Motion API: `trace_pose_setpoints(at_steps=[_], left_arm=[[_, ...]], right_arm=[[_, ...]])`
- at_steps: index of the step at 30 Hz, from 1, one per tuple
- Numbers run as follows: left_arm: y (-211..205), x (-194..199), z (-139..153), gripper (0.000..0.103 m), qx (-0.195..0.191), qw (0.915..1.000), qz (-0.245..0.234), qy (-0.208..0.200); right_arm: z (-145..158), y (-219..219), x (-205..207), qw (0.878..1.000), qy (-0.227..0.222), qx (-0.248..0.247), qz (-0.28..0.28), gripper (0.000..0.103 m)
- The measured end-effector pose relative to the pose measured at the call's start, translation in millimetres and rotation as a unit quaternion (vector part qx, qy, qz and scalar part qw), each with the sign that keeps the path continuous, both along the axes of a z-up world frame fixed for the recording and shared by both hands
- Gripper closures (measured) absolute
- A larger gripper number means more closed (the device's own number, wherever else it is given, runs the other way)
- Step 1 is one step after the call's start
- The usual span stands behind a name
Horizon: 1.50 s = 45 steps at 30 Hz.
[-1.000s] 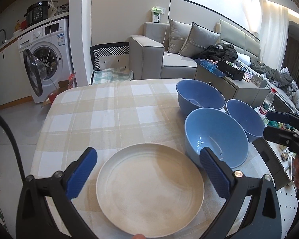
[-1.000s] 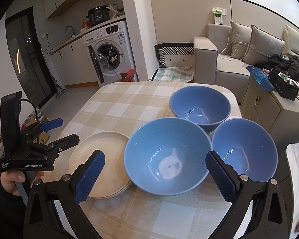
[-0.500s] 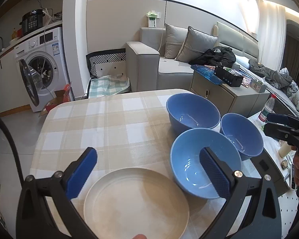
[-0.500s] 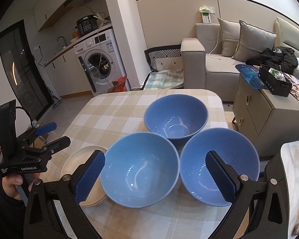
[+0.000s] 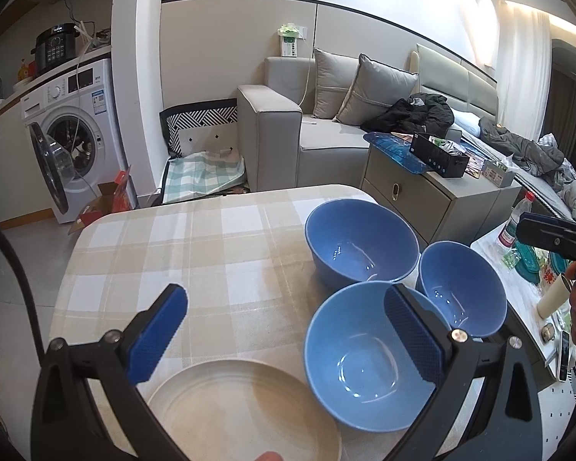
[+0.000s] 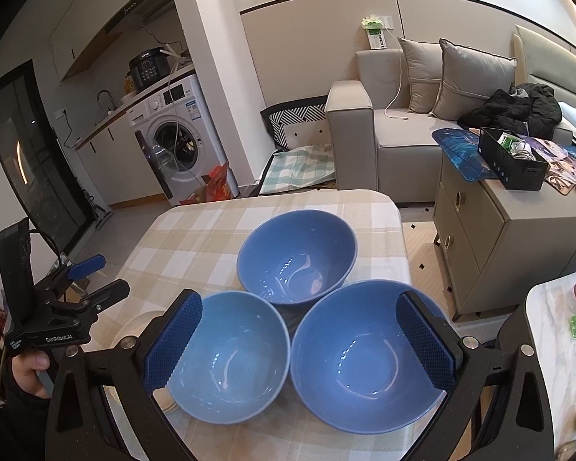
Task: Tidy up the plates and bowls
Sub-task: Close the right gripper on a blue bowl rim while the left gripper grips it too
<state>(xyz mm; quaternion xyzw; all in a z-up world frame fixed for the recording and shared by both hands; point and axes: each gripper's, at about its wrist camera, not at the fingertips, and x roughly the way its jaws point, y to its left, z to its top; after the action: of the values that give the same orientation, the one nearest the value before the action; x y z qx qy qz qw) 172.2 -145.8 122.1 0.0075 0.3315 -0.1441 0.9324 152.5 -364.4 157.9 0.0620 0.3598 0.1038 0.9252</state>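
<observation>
On the checked tablecloth [image 5: 211, 253], three blue bowls [image 6: 364, 361] clustered, cream plate [image 5: 242, 411] beside — your left gripper [image 5: 288, 338] and right gripper [image 6: 299, 342] both spread wide, holding nothing.

Three blue bowls [image 6: 297, 257] clustered upright beside a beige plate [image 5: 245, 411] on the table.
</observation>
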Motion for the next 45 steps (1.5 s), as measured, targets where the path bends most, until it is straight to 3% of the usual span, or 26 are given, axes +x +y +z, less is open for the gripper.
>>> trace_pose_setpoints(at_steps=[13, 27, 45], left_arm=[[-36.3, 38.9, -2.9, 0.000, 0.004, 0.9999, -0.014, 0.002], [-68.2, 89.0, -23.2, 0.000, 0.011, 0.9992, -0.021, 0.032], [-82.5, 118.3, -38.6, 0.000, 0.064, 0.9947, -0.044, 0.067]], right_arm=[[-22.6, -13.0, 49.4, 1.000, 0.028, -0.012, -0.002, 0.000], [-42.6, -31.1, 93.9, 0.999, 0.046, -0.005, -0.015, 0.001], [-87.9, -44.8, 140.2, 0.995, 0.097, -0.024, -0.026, 0.001]])
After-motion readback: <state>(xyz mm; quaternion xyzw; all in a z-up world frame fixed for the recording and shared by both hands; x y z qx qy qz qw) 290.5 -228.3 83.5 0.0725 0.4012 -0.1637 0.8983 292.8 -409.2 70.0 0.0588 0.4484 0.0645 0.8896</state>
